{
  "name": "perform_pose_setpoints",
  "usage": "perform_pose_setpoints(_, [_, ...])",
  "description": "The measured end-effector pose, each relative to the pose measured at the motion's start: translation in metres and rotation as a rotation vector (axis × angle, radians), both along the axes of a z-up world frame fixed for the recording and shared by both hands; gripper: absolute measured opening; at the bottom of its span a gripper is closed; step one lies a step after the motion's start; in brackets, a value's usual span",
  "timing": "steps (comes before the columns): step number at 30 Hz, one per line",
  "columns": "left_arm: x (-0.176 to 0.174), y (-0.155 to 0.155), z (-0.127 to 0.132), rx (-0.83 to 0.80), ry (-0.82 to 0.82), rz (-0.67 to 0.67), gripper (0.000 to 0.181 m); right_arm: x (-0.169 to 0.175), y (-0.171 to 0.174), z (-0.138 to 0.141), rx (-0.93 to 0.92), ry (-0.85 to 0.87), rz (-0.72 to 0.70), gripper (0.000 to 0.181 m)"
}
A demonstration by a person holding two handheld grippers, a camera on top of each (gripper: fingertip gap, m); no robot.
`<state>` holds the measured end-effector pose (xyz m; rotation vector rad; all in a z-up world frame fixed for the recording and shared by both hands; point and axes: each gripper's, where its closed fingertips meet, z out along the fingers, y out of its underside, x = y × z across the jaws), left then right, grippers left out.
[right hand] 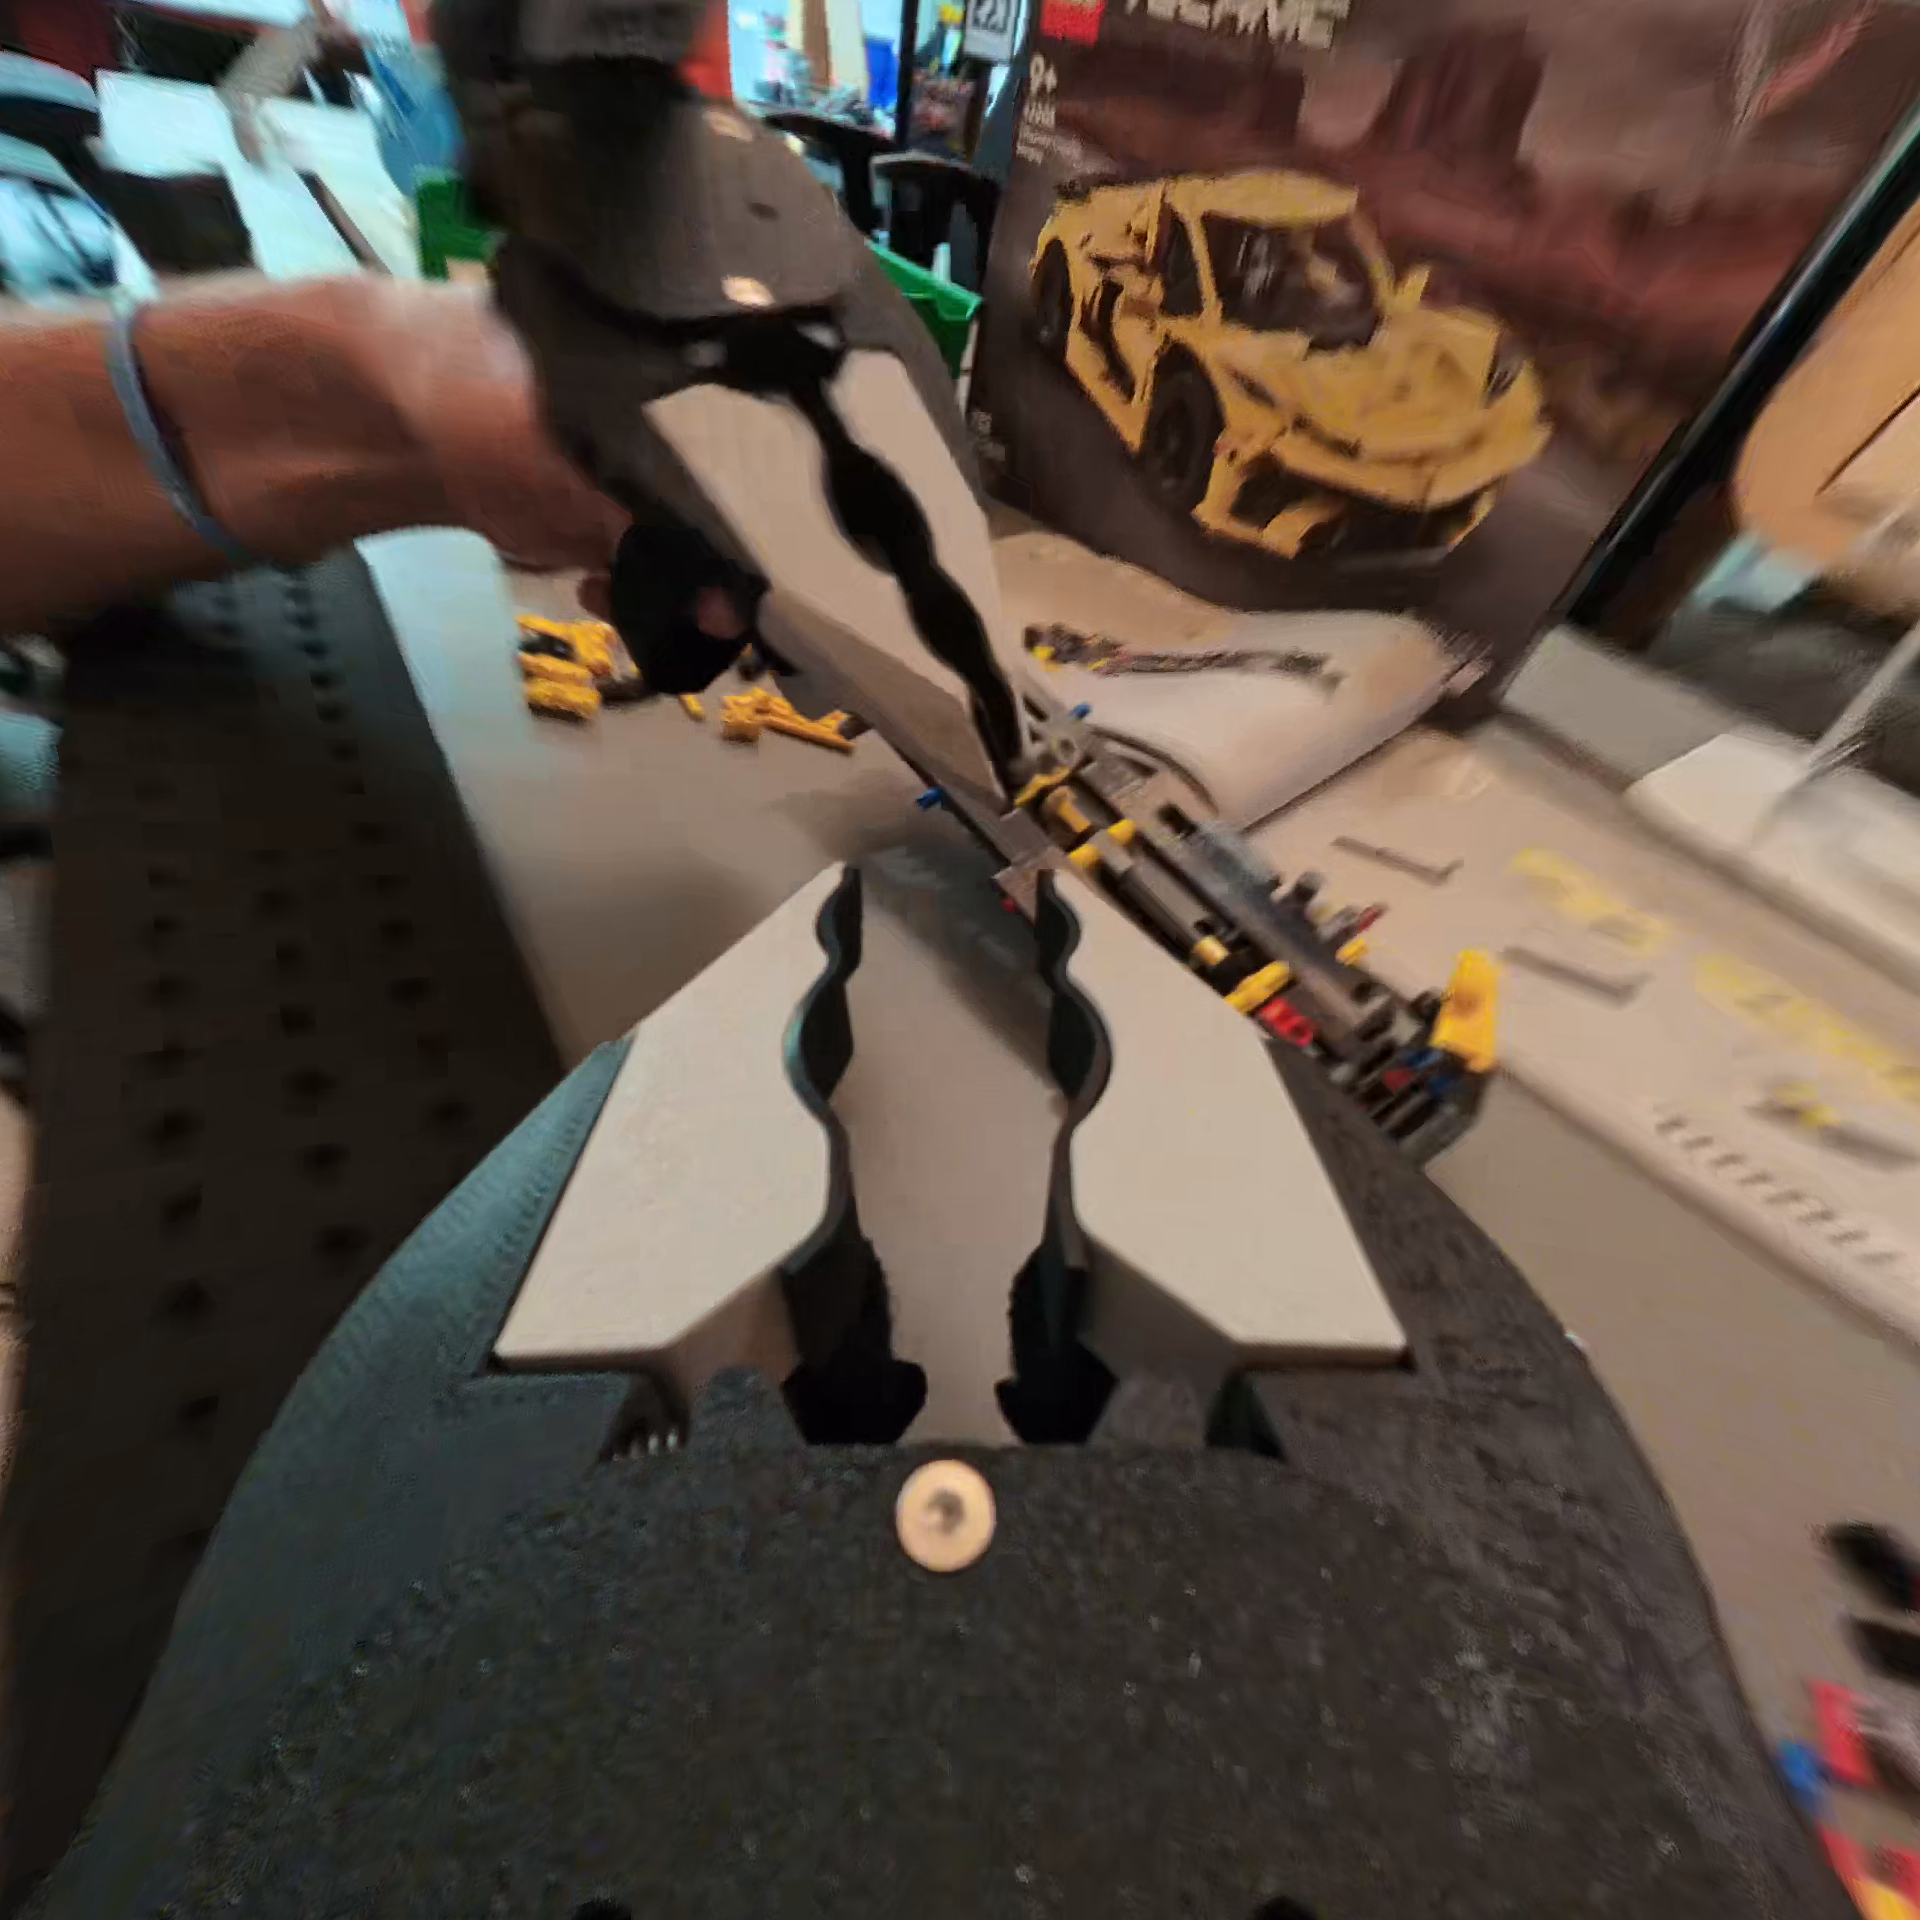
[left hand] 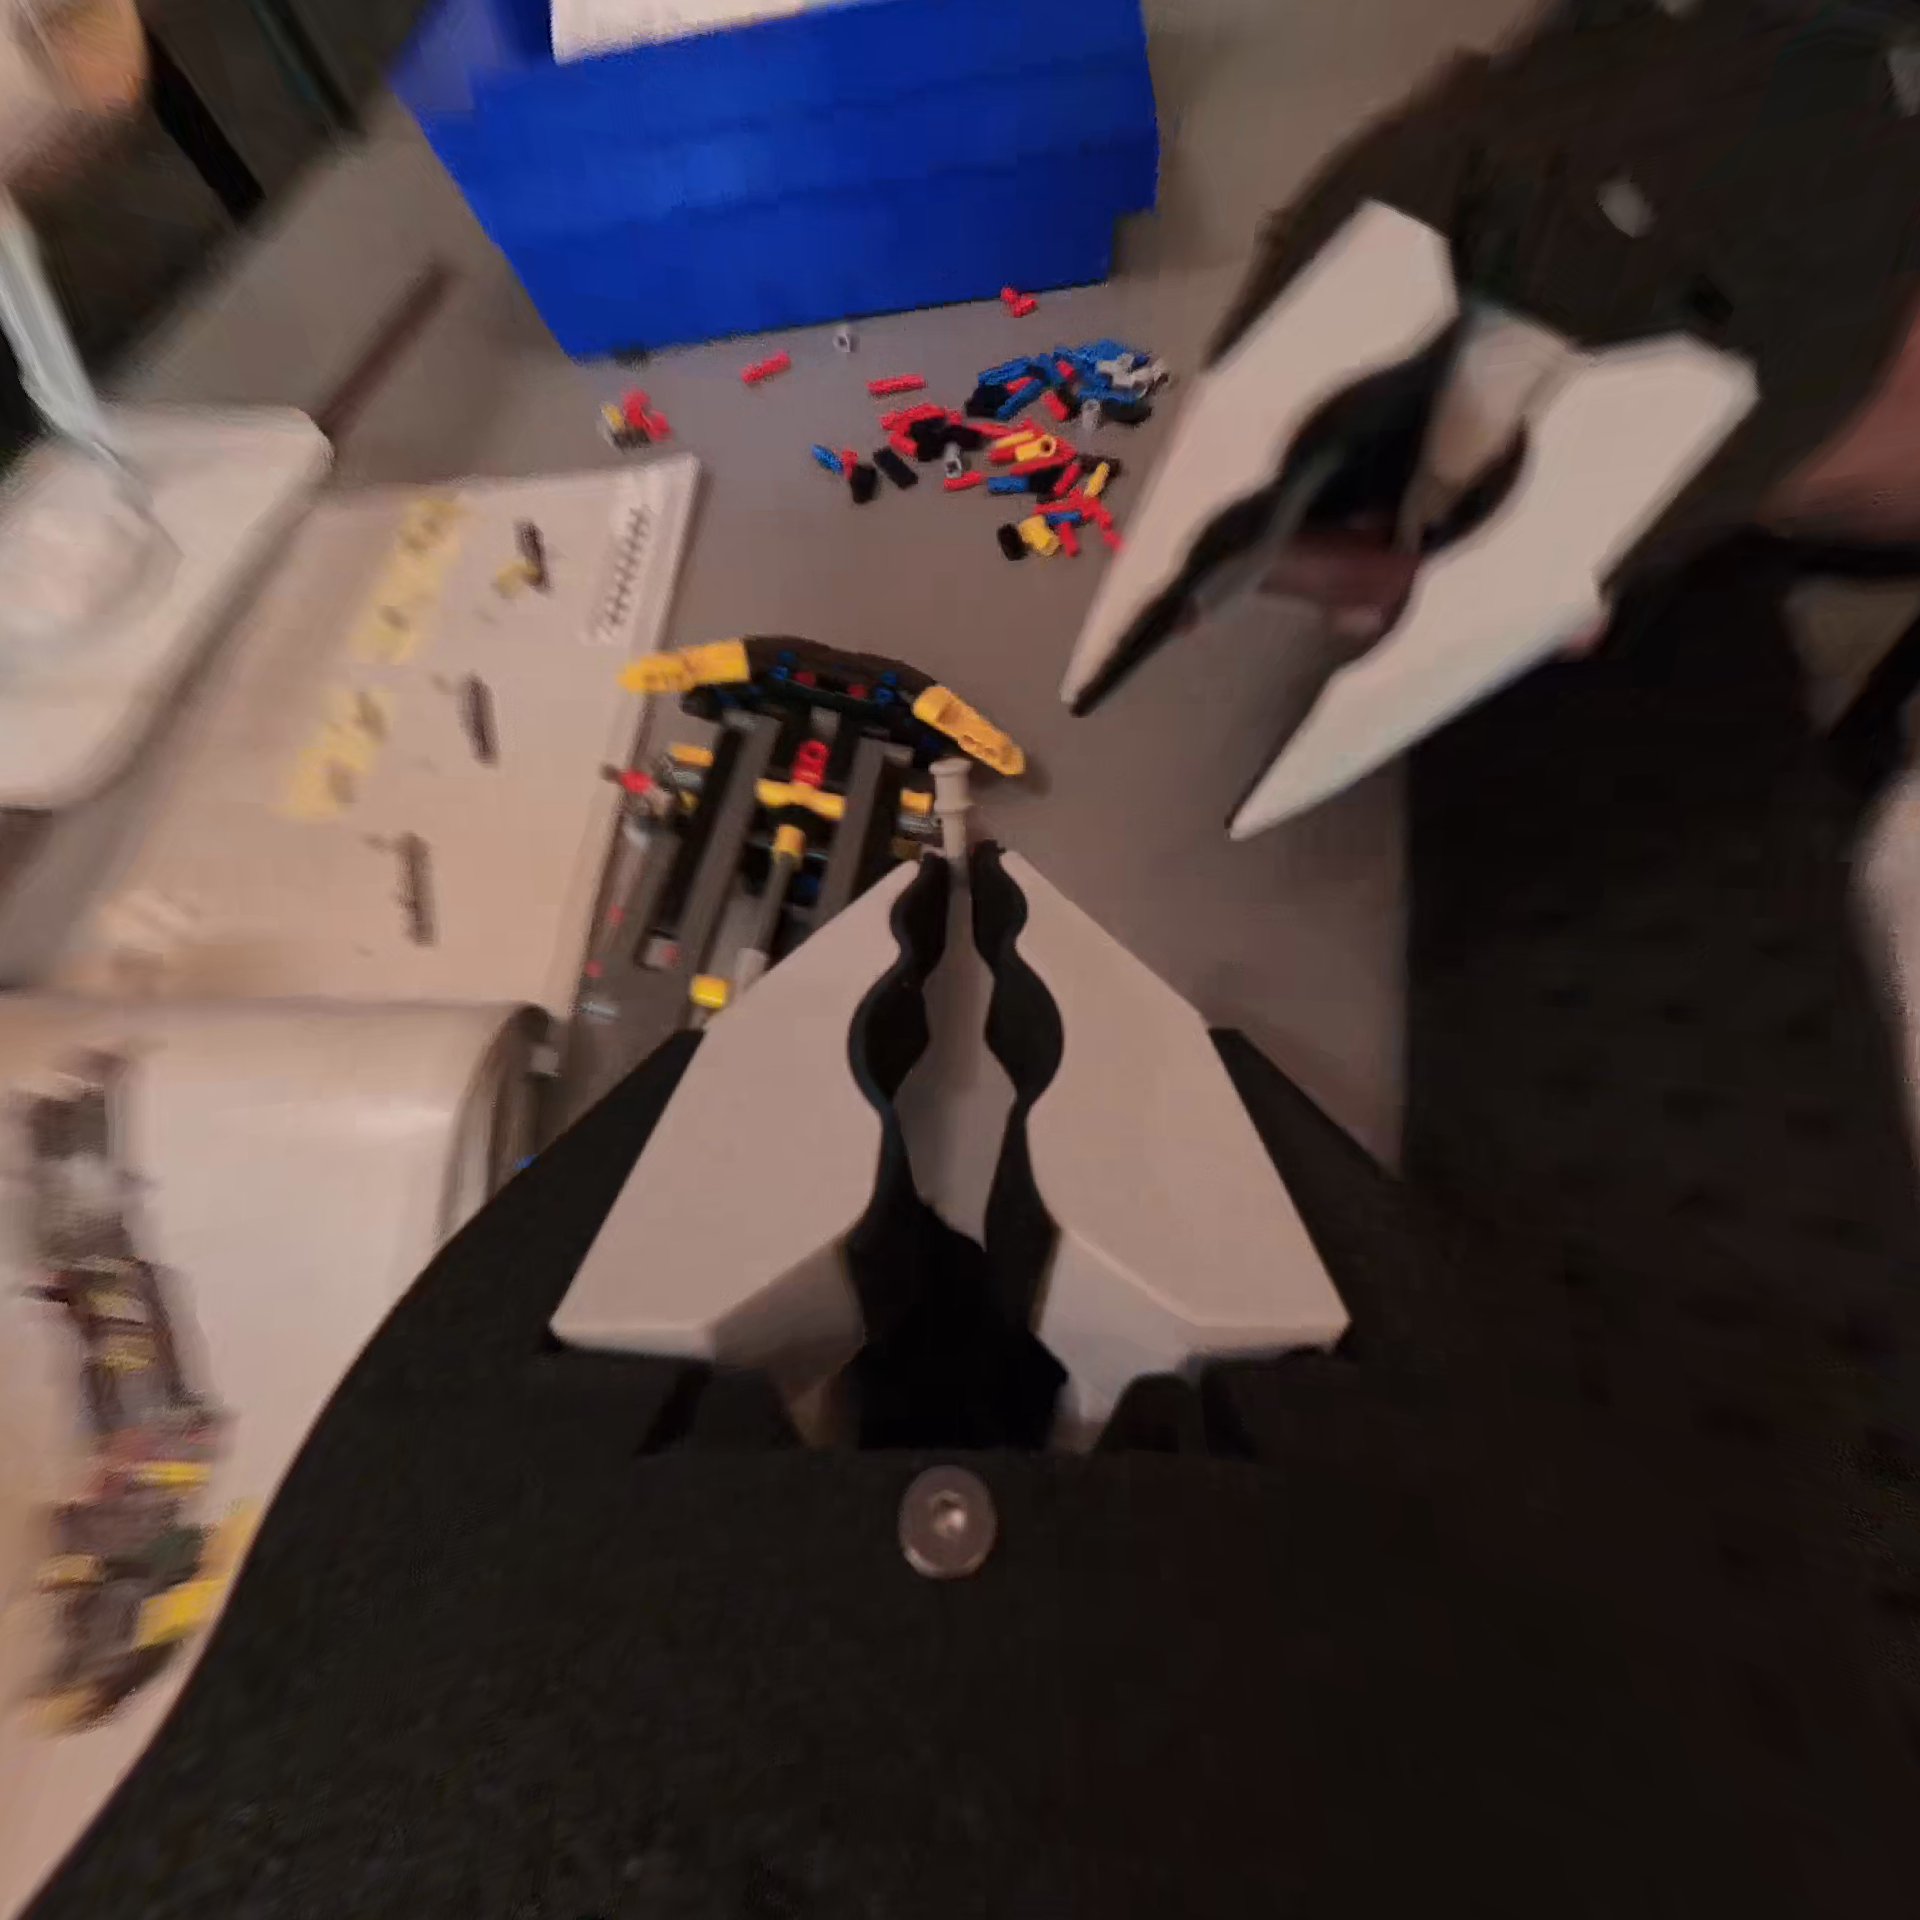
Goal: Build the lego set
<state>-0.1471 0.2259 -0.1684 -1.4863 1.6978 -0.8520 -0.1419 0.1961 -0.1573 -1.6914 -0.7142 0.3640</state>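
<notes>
Grey pin [left hand: 952, 805] is pinched tight in the left gripper [left hand: 951, 868], right by the half-built car chassis [left hand: 821, 769]. Right gripper [right hand: 951, 894] is held apart, nothing gripped, kinda blurry tbh.

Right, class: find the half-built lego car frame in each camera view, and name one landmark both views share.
Left wrist view: the lego car frame lies at centre, just beyond the left gripper, which pinches a pale pin.
Right wrist view: it runs diagonally right of centre, beyond the open right gripper.
Shared landmark: the open instruction booklet beside it.
</notes>
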Motion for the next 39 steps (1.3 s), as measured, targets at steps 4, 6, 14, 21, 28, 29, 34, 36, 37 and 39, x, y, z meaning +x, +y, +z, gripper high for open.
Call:
perform_pose_setpoints(4, [-0.001, -0.002, 0.005, 0.518, -0.005, -0.036, 0.002, -0.001, 0.005, -0.002, -0.281, 0.293, 0.127, 0.037])
perform_pose_setpoints(6, [0.001, 0.002, 0.004, 0.683, 0.024, -0.019, 0.003, -0.002, 0.006, -0.002, -0.309, 0.328, 0.132, 0.032])
perform_pose_setpoints(14, [0.011, -0.004, 0.009, 0.887, 0.011, -0.005, 0.003, 0.000, 0.016, 0.001, -0.278, 0.356, 0.051, 0.017])
perform_pose_setpoints(21, [0.015, -0.003, 0.010, 0.950, 0.011, 0.017, 0.003, 0.004, 0.015, 0.010, -0.252, 0.413, 0.054, 0.013])
perform_pose_setpoints(28, [0.018, -0.008, 0.011, 0.992, 0.003, 0.014, 0.003, 0.005, 0.018, 0.005, -0.270, 0.405, 0.037, 0.008])
perform_pose_setpoints(29, [0.018, -0.009, 0.011, 0.986, 0.004, 0.015, 0.003, 0.006, 0.018, 0.005, -0.267, 0.403, 0.032, 0.007])
perform_pose_setpoints(34, [0.018, -0.009, 0.012, 0.992, -0.002, 0.021, 0.003, 0.005, 0.017, 0.006, -0.263, 0.405, 0.038, 0.006])
perform_pose_setpoints(36, [0.017, -0.010, 0.012, 0.984, -0.003, 0.019, 0.003, 0.005, 0.017, 0.005, -0.263, 0.394, 0.041, 0.006])
perform_pose_setpoints(37, [0.017, -0.011, 0.012, 0.979, -0.010, 0.018, 0.003, 0.005, 0.016, 0.007, -0.247, 0.385, 0.040, 0.005])
perform_pose_setpoints(39, [0.016, -0.011, 0.011, 0.940, -0.004, 0.008, 0.003, 0.004, 0.016, 0.006, -0.231, 0.357, 0.041, 0.005])
